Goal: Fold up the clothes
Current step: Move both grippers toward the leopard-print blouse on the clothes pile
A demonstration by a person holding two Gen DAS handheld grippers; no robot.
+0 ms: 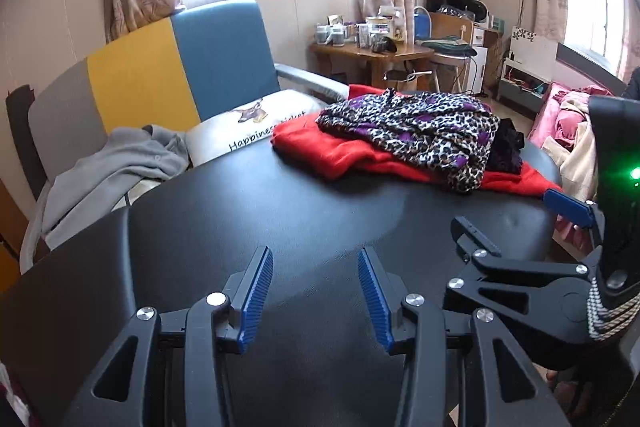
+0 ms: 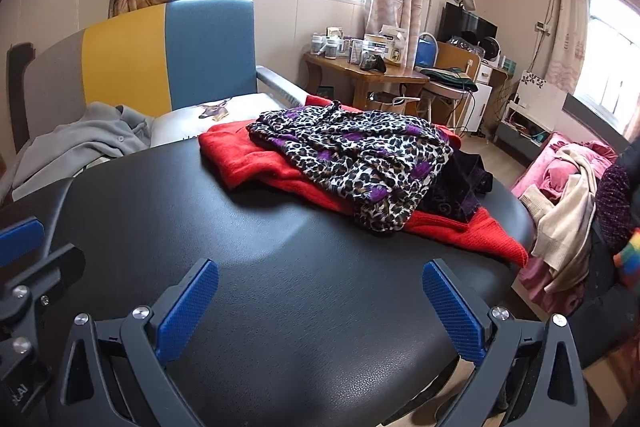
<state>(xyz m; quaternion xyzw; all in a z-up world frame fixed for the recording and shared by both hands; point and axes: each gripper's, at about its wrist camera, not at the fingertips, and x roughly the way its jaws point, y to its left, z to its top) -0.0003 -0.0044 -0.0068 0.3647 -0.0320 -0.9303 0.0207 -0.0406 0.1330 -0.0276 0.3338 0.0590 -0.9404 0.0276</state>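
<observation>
Both tools empty over the near, bare part of the black table (image 2: 280, 307): left gripper (image 1: 316, 291) parted moderately, right gripper (image 2: 320, 307) spread wide, neither touching cloth. Far side of the table: leopard-print garment (image 2: 360, 155) heaped loosely on a red garment (image 2: 256, 159), a dark piece (image 2: 460, 195) tucked beside, possibly velvet, hard to tell. Bare near half presumably kept free as folding room. Grey garment (image 1: 100, 171) slumped on the chair (image 1: 180, 67) beyond; more clothes (image 2: 568, 195) piled off to the right.
</observation>
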